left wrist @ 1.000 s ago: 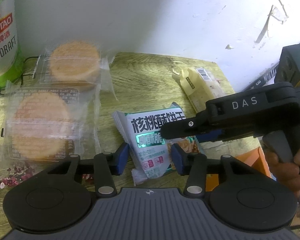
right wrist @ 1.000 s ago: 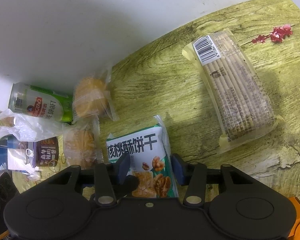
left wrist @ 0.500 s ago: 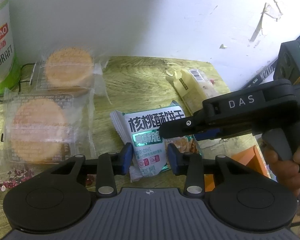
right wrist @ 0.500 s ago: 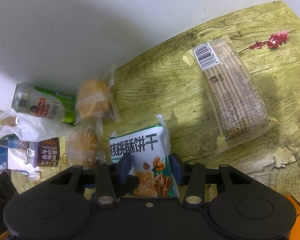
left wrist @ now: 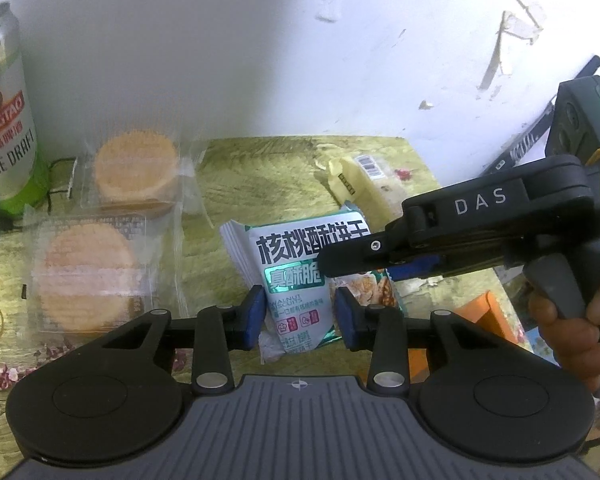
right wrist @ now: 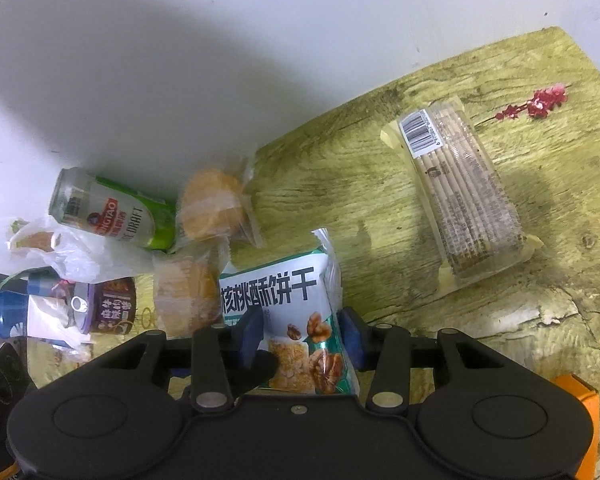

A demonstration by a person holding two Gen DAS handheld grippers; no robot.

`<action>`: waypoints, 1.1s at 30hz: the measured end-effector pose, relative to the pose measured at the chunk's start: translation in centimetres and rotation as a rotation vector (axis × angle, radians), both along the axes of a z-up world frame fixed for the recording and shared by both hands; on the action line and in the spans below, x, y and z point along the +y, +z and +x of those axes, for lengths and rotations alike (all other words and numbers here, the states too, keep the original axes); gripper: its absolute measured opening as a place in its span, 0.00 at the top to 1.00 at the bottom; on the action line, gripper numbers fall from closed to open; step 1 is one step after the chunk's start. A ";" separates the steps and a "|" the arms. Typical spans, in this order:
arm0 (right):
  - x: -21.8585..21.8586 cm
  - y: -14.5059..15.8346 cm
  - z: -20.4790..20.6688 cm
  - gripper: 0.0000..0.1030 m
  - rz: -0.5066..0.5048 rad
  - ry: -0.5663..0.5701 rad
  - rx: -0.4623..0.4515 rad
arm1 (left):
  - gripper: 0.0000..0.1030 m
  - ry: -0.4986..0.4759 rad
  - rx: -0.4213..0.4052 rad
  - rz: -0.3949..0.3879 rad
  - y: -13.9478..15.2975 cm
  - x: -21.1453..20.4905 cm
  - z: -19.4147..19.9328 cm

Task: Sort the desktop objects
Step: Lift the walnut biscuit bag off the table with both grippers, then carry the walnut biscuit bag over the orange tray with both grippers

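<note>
Nearest you, both grippers are clamped on the same item. Your left gripper (left wrist: pixel 296 320) has its blue pads pressed on the near end of the walnut biscuit packet (left wrist: pixel 300 272), close to the crimped seal. Your right gripper (right wrist: pixel 300 336) is closed on the picture end of the same packet (right wrist: pixel 288 320), coming in from the right, its black finger crossing the packet's face in the left wrist view. The packet sits between the two tools, just above the wood-grain tabletop (right wrist: pixel 500 340); whether it has fully cleared the surface cannot be confirmed.

Handling assessment: the packet appears light, a glossy film pillow pack, likely slippery and easily creased. The contents are judged brittle, so moderate your squeeze. Holding at the ends near the seals, as you are, looks sounder than pinching the middle.

Just left of it lie two wrapped round cakes (left wrist: pixel 88 280), soft and crushable, one behind the other. A long pack of biscuit sticks (right wrist: pixel 460 196) lies well apart to the far right; it would be rigid but snappable, best taken across its width. At far left, by the wall, stands a green beer can (left wrist: pixel 4 128), the heaviest item in sight.
</note>
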State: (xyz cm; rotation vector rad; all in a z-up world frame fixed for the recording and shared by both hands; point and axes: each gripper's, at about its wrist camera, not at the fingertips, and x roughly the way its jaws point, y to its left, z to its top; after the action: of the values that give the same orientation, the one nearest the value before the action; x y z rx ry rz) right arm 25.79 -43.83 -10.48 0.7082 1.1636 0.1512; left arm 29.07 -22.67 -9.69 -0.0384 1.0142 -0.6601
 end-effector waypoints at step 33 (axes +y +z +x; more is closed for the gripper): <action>3.6 6.0 -8.6 0.60 0.001 -0.010 -0.084 | 0.64 -0.025 -0.095 0.003 6.0 3.0 -9.1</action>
State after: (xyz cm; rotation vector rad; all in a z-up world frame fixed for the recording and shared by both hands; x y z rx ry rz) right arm 17.24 -40.26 -4.50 0.7021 1.0796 0.1716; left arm 19.94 -19.66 -3.70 0.0085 0.9258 -0.6769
